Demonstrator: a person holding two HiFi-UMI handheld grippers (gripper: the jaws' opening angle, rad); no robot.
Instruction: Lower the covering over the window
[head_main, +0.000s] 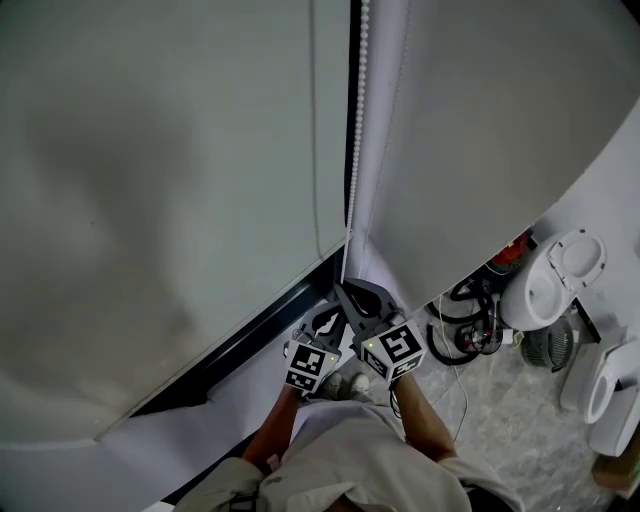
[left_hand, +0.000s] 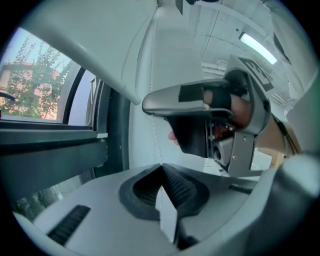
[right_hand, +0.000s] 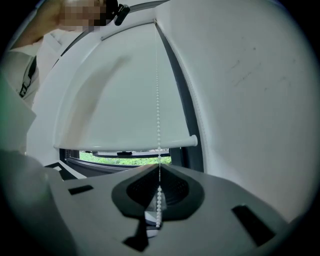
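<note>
- Blind (right_hand: 115, 90) is seen drawn most of the way down the window; its bottom bar (right_hand: 125, 143) hangs level, with a low strip of glass and green foliage left uncovered beneath it.
- Bead chain (head_main: 354, 120) is hung straight down along the blind's right edge, in the narrow gap between that edge and the white wall (head_main: 500, 120).
- The right gripper (right_hand: 159, 170) is closed fully on the chain: beads are seen passing between its pressed-together jaws and dangling a short way below them.
- The left gripper (left_hand: 161, 167) is likewise closed tight, and a thin strand of the chain is seen running down into the point where its jaws meet.
- Both grippers are held close together, side by side, just below and in front of the dark window frame (head_main: 250, 335), with the right one slightly above the left.
- Little open room is left to the right, where the wall stands close beside the chain; to the left, the blind's flat face lies unobstructed.
- Black cables (head_main: 462, 325) and white objects are seen on the floor (head_main: 500, 410), to the right of the person's arms and well apart from the chain.
</note>
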